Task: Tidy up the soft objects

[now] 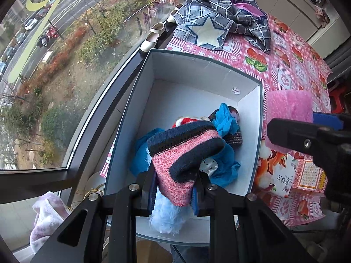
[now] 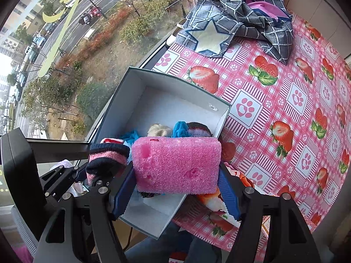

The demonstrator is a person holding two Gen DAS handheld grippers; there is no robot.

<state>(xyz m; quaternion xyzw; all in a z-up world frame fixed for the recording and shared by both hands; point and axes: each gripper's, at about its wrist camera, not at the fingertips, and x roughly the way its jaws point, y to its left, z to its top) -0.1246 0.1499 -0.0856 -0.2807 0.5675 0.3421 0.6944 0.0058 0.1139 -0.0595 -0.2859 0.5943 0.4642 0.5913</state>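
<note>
My left gripper (image 1: 174, 195) is shut on a pink and navy knitted hat (image 1: 184, 153) and holds it above the open white box (image 1: 197, 70). The box holds blue cloth (image 1: 226, 120), a light blue fluffy piece (image 1: 166, 219) and other knitwear. My right gripper (image 2: 175, 188) is shut on a pink sponge block (image 2: 177, 164) and holds it over the box's near right side (image 2: 173, 210). The hat also shows in the right wrist view (image 2: 105, 160). The sponge shows in the left wrist view (image 1: 289, 107) beside the box's right wall.
A grey checked cloth with a white star (image 1: 219, 22) lies at the far end of the strawberry tablecloth (image 2: 285, 100). White shoes (image 1: 153, 37) stand on the window ledge. A printed packet (image 1: 285, 175) lies right of the box. A pale towel (image 1: 46, 214) is at lower left.
</note>
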